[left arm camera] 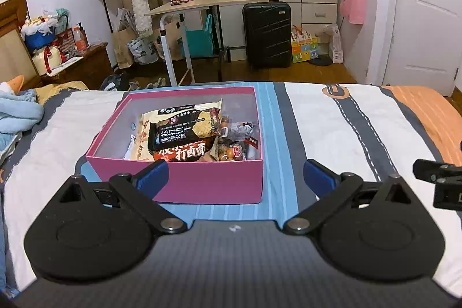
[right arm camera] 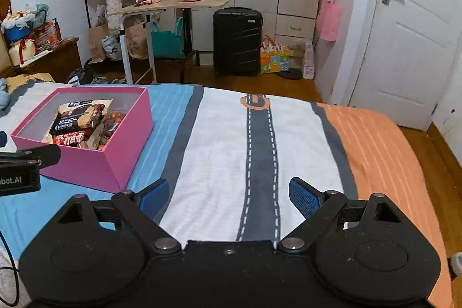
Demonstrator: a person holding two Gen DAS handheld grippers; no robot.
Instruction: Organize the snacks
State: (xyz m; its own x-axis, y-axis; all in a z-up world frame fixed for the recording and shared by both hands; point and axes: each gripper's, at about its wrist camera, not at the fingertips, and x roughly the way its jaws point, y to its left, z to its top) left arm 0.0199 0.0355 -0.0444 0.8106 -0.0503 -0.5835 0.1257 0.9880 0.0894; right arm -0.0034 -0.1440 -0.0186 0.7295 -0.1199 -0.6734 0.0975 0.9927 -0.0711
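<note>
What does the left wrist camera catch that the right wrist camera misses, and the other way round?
Only the left wrist view shows the light blue blanket bunched at the bed's edge and looks straight into the pink box, so the black cracker packet is easy to see. Only the right wrist view shows the wooden floor beside the bed. Both show the box, the black suitcase and open tools.

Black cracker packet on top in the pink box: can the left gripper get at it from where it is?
Probably yes. The left gripper faces the pink box with its jaws wide open and empty, the box has no lid, and the black cracker packet lies on top of the pile. Only the near wall needs clearing.
</note>
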